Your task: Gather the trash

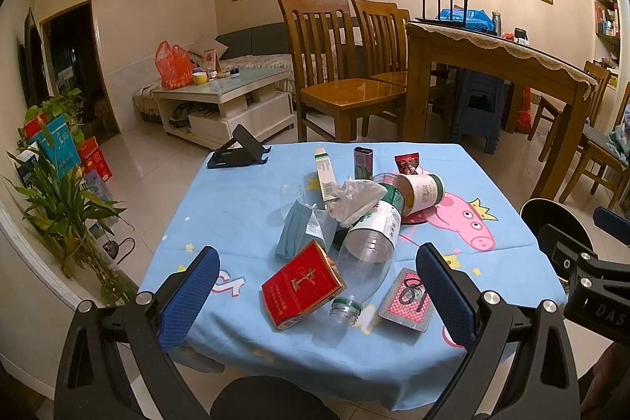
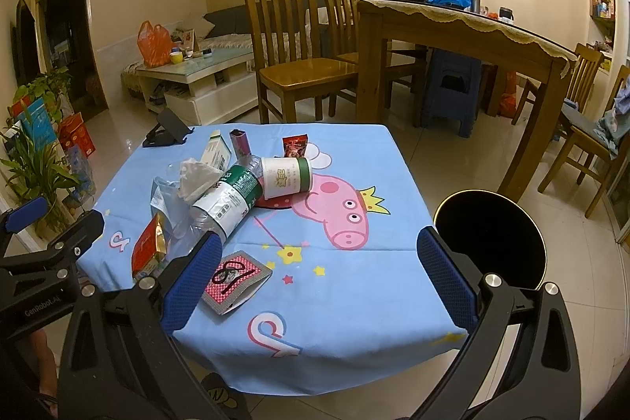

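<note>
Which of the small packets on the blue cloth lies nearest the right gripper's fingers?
The pink checkered packet marked with black loops, beside the right gripper; the red snack packet lies far back.

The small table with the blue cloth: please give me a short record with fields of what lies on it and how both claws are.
surface: blue cartoon tablecloth
trash pile: crumpled tissue on top of a lying plastic bottle
nearest items: red carton; pink foil packet
far items: black phone stand; red snack wrapper
bin: black bin, on the floor right of the table
left claw: open, empty
right claw: open, empty
</note>
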Demonstrator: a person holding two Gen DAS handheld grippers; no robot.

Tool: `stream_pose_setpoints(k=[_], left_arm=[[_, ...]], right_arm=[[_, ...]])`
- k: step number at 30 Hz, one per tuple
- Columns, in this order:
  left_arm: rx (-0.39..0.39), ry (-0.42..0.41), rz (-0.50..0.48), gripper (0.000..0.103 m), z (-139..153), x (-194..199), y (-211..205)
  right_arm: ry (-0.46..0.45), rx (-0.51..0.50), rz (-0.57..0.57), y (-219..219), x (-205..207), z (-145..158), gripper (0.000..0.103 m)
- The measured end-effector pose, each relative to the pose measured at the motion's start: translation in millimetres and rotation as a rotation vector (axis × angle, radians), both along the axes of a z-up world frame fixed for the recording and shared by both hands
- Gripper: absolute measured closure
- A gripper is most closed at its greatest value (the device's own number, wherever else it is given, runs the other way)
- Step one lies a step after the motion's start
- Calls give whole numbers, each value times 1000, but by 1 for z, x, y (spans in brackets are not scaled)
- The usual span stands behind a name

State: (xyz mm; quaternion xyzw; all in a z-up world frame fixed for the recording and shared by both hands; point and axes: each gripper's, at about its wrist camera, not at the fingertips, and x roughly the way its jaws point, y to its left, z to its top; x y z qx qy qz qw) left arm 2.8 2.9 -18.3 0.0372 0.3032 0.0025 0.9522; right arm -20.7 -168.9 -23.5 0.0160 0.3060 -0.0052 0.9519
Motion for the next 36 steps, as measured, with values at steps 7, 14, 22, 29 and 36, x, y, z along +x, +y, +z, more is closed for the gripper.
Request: stream_pose_setpoints(k=[7, 14, 22, 29, 36], left_arm=[[-19, 16, 25, 6, -12, 1, 15], [-50, 81, 154, 6, -47, 8, 78], [-84, 149, 230, 6, -67, 19, 132], [-98, 171, 204, 6, -74, 32, 135], [-79, 149, 77, 6, -77, 36, 124]], right_arm=[[-54, 5, -11, 0, -6, 2, 5], [64, 34, 70, 7, 27, -20, 5], [267, 130, 274, 71, 92, -62, 5], [452, 251, 177, 97, 170, -97, 7], [621, 330, 147, 108, 212, -130, 15]])
